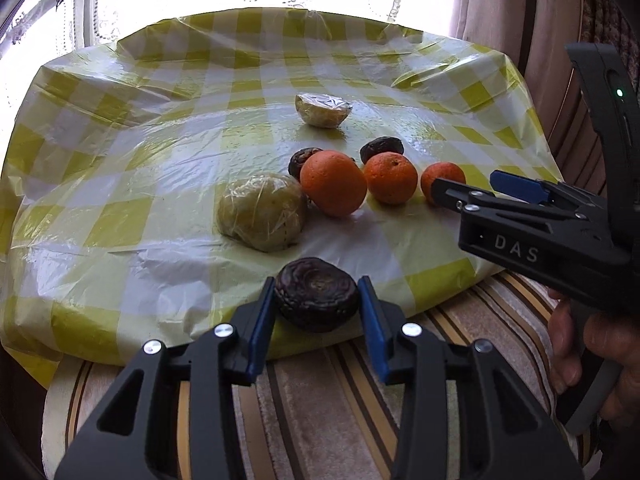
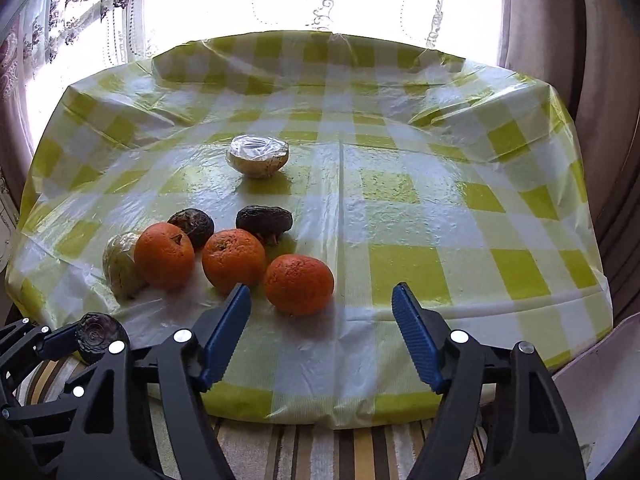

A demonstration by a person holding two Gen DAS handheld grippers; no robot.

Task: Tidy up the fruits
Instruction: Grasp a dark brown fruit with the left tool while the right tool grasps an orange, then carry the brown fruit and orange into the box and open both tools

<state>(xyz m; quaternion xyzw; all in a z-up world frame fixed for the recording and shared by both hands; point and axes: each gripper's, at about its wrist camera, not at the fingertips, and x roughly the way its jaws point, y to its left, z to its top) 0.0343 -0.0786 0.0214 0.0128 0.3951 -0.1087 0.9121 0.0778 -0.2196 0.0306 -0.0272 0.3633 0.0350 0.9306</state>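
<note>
On the table (image 2: 440, 200), 3 oranges (image 2: 234, 261) sit in a row before 2 dark fruits (image 2: 264, 220).

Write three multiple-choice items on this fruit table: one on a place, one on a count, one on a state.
1. Where is the dark wrinkled fruit nearest the cameras?
A. between the left tongs
B. behind the oranges
C. on the wrapped half fruit

2. How many oranges lie on the checked cloth?
A. two
B. three
C. five

3. How do the right tongs stand?
A. shut on an orange
B. open, holding nothing
C. shut on a wrapped fruit

Key: 1 A, both blue pads press its sides; 2 B, three lie in a row; 3 B, the nearest orange lies beyond the tips.
</note>
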